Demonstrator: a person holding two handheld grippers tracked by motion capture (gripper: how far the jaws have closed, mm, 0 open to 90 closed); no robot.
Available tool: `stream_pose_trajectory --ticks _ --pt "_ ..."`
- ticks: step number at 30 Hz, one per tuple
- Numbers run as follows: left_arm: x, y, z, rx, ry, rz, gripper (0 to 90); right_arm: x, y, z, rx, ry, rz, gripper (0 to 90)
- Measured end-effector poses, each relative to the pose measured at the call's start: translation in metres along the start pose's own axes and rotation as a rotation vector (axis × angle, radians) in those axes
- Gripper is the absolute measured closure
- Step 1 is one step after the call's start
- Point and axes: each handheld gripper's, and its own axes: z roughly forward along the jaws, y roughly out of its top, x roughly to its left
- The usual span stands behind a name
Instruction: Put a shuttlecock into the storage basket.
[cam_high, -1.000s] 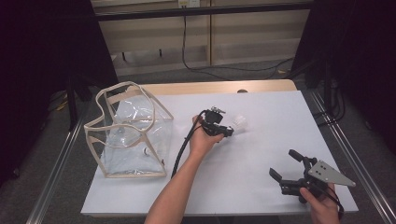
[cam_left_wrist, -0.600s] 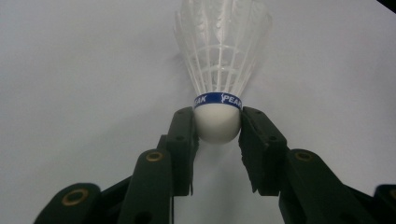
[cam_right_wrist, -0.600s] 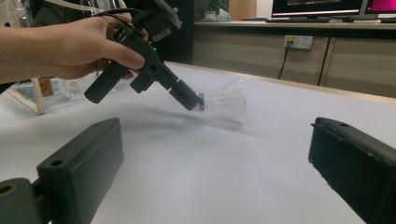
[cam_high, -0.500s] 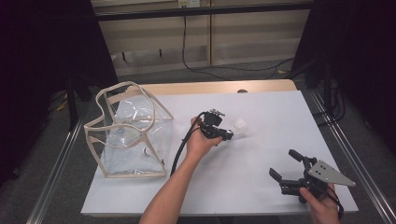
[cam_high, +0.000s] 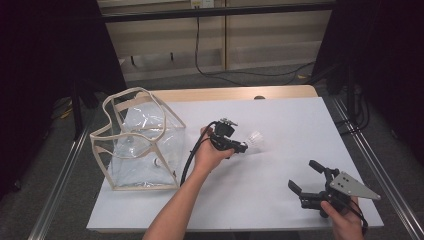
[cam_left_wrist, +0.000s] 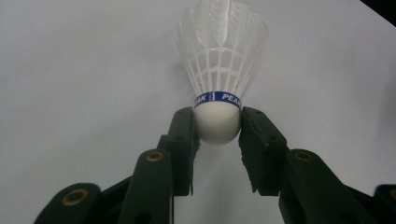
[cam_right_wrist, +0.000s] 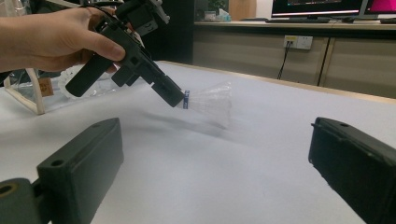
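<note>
The left gripper (cam_left_wrist: 217, 128) pinched a shuttlecock's (cam_left_wrist: 219, 70) cork near the tabletop's (cam_high: 300, 130) middle, feathers pointing straight away; the right gripper (cam_high: 306, 176) gaped wide near the right front corner.

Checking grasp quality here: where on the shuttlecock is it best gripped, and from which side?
Best at the rounded white cork of the shuttlecock, approached from the cork end. It is solid, while the feather skirt looks fragile. The left gripper already does this, one of its fingers on either side.
</note>
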Motion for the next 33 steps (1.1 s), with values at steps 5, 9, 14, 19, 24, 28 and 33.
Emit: stream_pose_trajectory --ticks 5,9,14,19,24,28,33 --pt "0.000 -0.001 -0.008 0.009 -0.005 0.005 66.1 0.000 0.000 0.000 0.000 0.000 -0.002 2.8" --pt "-0.001 -0.001 -0.014 0.011 -0.012 0.001 66.1 0.000 0.000 0.000 0.000 0.001 -0.002 2.8" --pt "-0.001 -0.001 -0.022 0.024 -0.017 0.013 66.1 0.000 0.000 0.000 -0.001 0.001 -0.007 2.8" --pt "-0.003 -0.002 -0.028 0.025 -0.036 0.009 66.1 0.000 0.000 0.000 -0.001 0.002 -0.005 2.8" --pt "-0.005 -0.001 -0.033 0.038 -0.040 0.014 66.1 0.001 0.000 0.001 -0.003 0.002 -0.006 2.8" --pt "-0.006 -0.001 -0.036 0.043 -0.051 0.013 66.1 0.001 0.000 0.001 -0.002 0.002 -0.006 2.8" --pt "-0.008 0.001 -0.041 0.059 -0.046 0.022 66.1 0.001 0.000 0.001 -0.003 0.001 -0.006 2.8"
